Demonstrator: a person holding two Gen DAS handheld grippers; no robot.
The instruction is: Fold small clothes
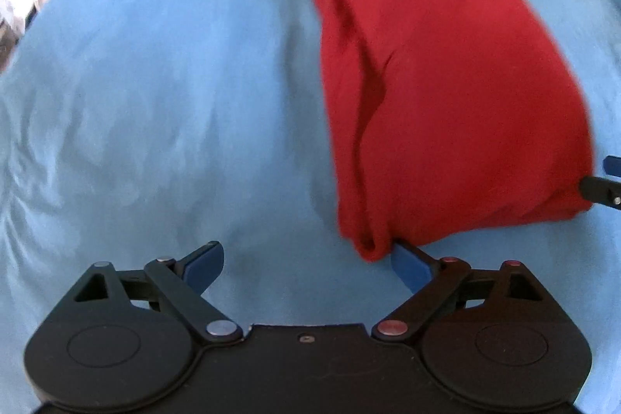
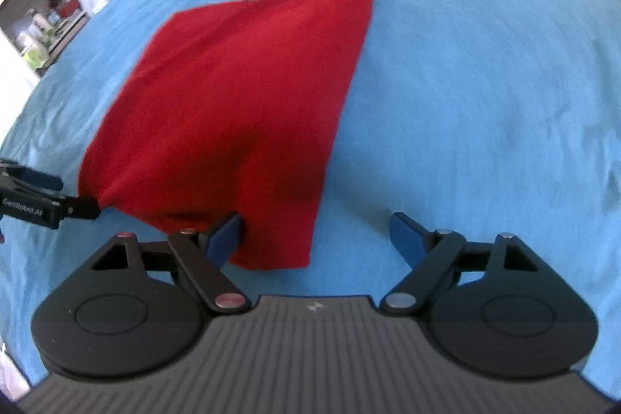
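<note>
Red cloth [image 1: 446,103] on blue bed [image 1: 155,103], folded, long axis toward 12 o'clock. Left gripper [image 1: 310,258] spread wide, cloth at 1 o'clock. Right gripper [image 2: 314,235] spread wide, cloth at 11 o'clock. Both equally near, each touching near corner with inner finger.

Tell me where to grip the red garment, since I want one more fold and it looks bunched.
Probably the two near corners of the red garment, approached low from the near edge. Both open grippers, left and right, sit there, and the far end lies flat on the blue sheet.

red garment [image 1: 458,95] | folded, rumpled | lying on blue bedsheet [image 1: 174,84]
</note>
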